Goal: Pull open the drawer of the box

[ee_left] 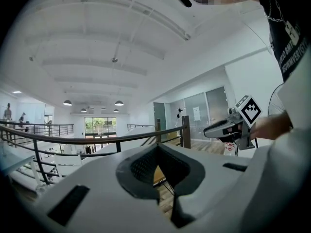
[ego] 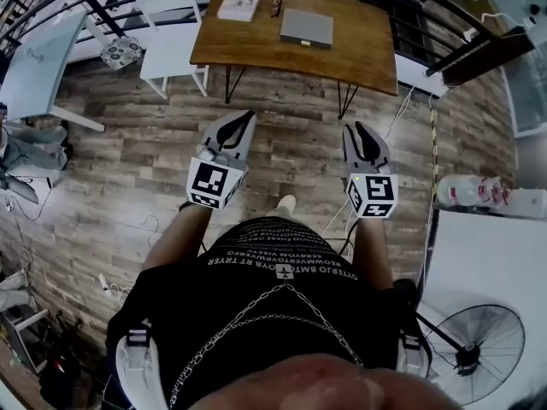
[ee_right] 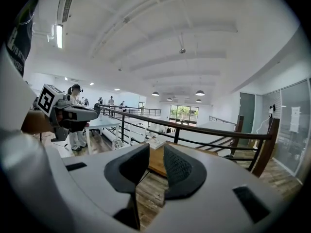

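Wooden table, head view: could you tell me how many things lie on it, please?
3: a white booklet at its left end, a small dark item beside it, a grey box toward the middle.

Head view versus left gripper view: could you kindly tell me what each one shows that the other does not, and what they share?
Only the head view: the flat grey box and the papers on the wooden table, plus the left gripper seen from outside, with its marker cube.
Only the left gripper view: the ceiling, the pendant lamps and the glass doors.
Both: the right gripper, the black railing and some of the table.
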